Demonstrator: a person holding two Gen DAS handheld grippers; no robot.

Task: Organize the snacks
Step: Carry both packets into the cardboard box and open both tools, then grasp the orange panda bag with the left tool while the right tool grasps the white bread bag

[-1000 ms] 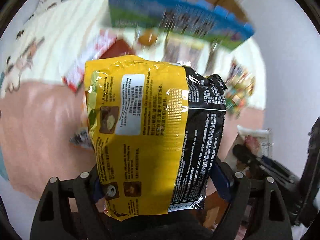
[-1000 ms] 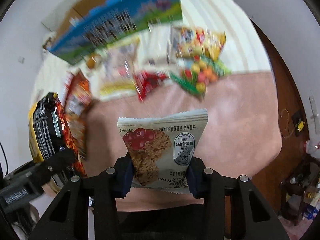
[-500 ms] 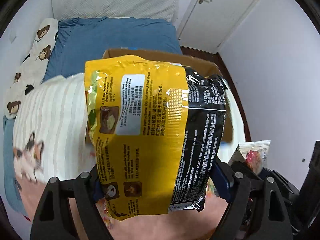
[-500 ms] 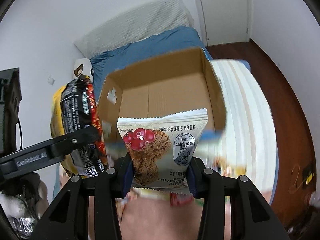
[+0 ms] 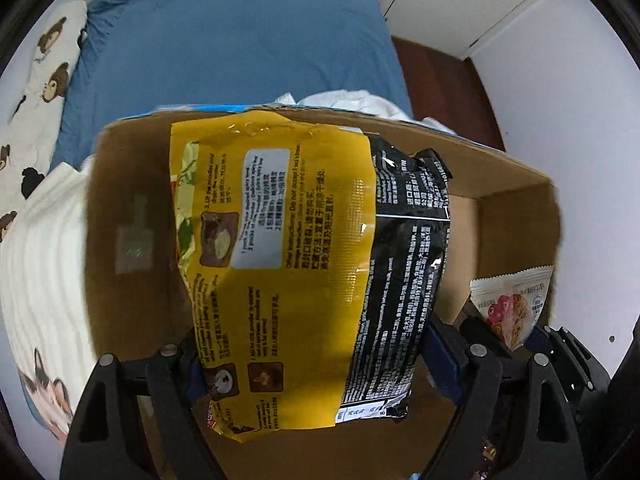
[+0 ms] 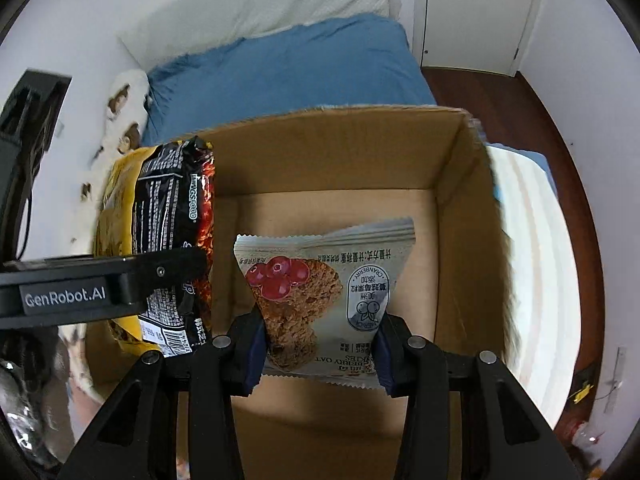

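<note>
**Two snack packets held over an open box**

A bed with a blue sheet (image 6: 288,68) filled the background, a white textured pillow (image 6: 260,4) at its head. On the bed stood an open brown cardboard box (image 6: 448,216), its bare floor showing and a striped cream blanket (image 6: 532,240) lying along its right wall. Over the box's left side hung a large yellow-and-black crinkled plastic noodle packet (image 5: 304,264), upright, clamped at its lower part between the pads of the left tool (image 5: 316,364), whose jaws stood wide around it. Over the middle of the box, nearer the right wall, the right tool (image 6: 320,344) was closed on a small white cranberry oat cookie packet (image 6: 332,292), gripped by its lower edges, its printing upside down.
</note>
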